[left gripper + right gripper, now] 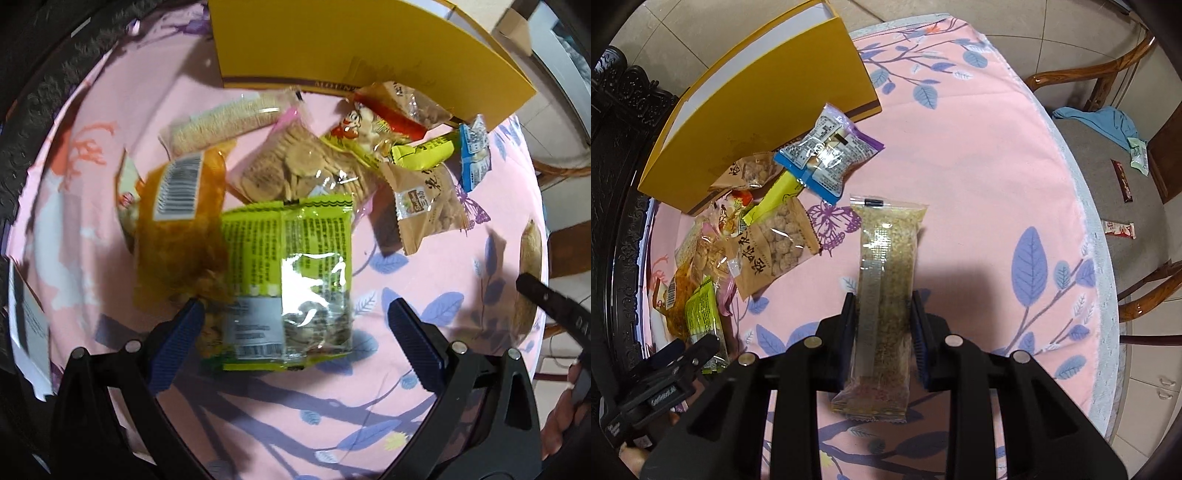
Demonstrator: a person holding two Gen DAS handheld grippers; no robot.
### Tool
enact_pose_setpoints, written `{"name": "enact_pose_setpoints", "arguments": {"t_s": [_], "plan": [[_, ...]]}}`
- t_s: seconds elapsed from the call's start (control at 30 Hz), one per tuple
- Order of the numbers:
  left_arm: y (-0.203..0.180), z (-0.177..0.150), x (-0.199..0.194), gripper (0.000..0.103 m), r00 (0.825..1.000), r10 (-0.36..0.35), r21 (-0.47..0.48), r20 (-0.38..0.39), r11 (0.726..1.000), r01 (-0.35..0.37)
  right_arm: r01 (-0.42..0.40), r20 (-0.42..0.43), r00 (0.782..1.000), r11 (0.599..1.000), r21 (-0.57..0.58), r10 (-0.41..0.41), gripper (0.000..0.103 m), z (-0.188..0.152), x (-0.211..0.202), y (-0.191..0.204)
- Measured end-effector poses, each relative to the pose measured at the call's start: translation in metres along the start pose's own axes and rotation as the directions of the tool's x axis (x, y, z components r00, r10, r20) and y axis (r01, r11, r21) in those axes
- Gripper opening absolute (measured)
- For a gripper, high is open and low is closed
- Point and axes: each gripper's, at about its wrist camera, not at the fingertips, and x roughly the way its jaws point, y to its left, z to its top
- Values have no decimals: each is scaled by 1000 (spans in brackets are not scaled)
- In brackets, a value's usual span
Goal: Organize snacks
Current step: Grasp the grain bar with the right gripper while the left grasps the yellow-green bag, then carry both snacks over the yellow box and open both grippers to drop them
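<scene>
Through my left wrist camera, my left claw (295, 328) hangs spread wide over the green seed packet (288, 280), its blue pads on either side and clear of the wrapper. The packet lies flat on the pink-clothed surface (424, 229). Against its left edge sits an orange snack bag (177, 229); just behind it lie a clear pack of round crackers (295, 166) and a rice-cracker roll (221, 125). Further behind stands the yellow box (351, 40), with small wrapped snacks piled at its foot.

Through my right wrist camera, my right claw (882, 325) is clamped on a long clear-wrapped grain bar (886, 295), both pads pressing its sides. The bar points toward the yellow box (768, 110), well right of the green seed packet (701, 310). Between the two lies a brown bag of puffed balls (775, 240); a blue-edged pouch (827, 155) rests at the box's foot. My left claw (690, 350) shows beside the green packet.
</scene>
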Motion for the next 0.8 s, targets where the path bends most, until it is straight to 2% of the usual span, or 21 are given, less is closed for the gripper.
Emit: {"name": "enact_pose_setpoints", "arguments": {"t_s": [0.1,0.23,0.3,0.37,0.5,0.8], "plan": [[-2,4,9,101,1000,-14,-45,-21,999,13,-4,-7,1000,1000,-7,4,29,1,3,1],[-7,10,15,98,1000,-7,-66,-7,998,7,-10,-13,1000,1000,-12,10,29,2,4,-1],[-8,11,18,83,1000,5,-65,-11,998,-5,-12,-17,1000,1000,-10,12,29,2,4,-3],[-11,10,18,75,1000,26,-62,-1,998,-26,-13,-17,1000,1000,-9,13,29,3,5,-5],[-14,11,16,69,1000,22,-47,21,999,-21,-14,-24,1000,1000,-4,14,29,3,6,-8],[-12,-1,0,66,998,-41,-17,57,999,42,-19,-18,1000,1000,-3,19,29,4,5,-7]]}}
